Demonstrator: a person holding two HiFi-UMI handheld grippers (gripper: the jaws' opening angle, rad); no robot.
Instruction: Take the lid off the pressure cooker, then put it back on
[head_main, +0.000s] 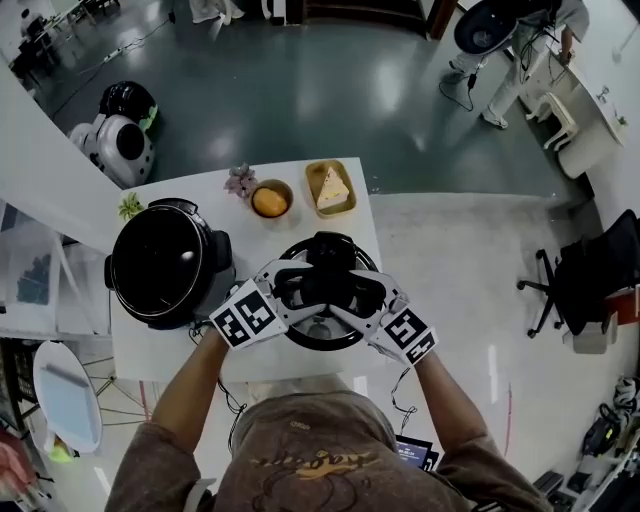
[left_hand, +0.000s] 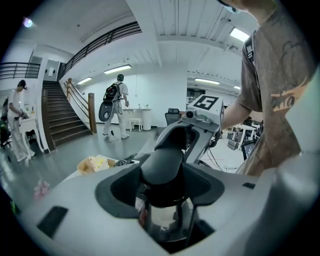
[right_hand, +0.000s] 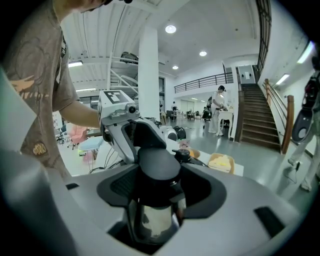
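Steel lid (head_main: 318, 332) with its black handle (head_main: 322, 290) sits nearest us, low over the white table (head_main: 160, 350), gripped from both sides. We find the left gripper (head_main: 292, 284) at eight o'clock of the handle and the right gripper (head_main: 360, 292) at four o'clock. Each has its jaws spread wide yet clamped on an end of the handle.

At nine o'clock of the lid the pressure cooker (head_main: 216, 262) stands open, so we judge removal done and refitting not yet begun. Whether the lid rests on the table or hangs just above it, we cannot tell. The next move, in our judgement, is to carry the lid level toward nine o'clock, centre it over the pot and seat it squarely.

Farther off, at twelve o'clock, stand a bowl (head_main: 253, 198) with an orange fruit and a tray (head_main: 312, 172) with a cake wedge.

Only the head view shows the open cooker. Only the gripper views show the jaws' contact on the handle, and the stairs (left_hand: 60, 120) beyond.
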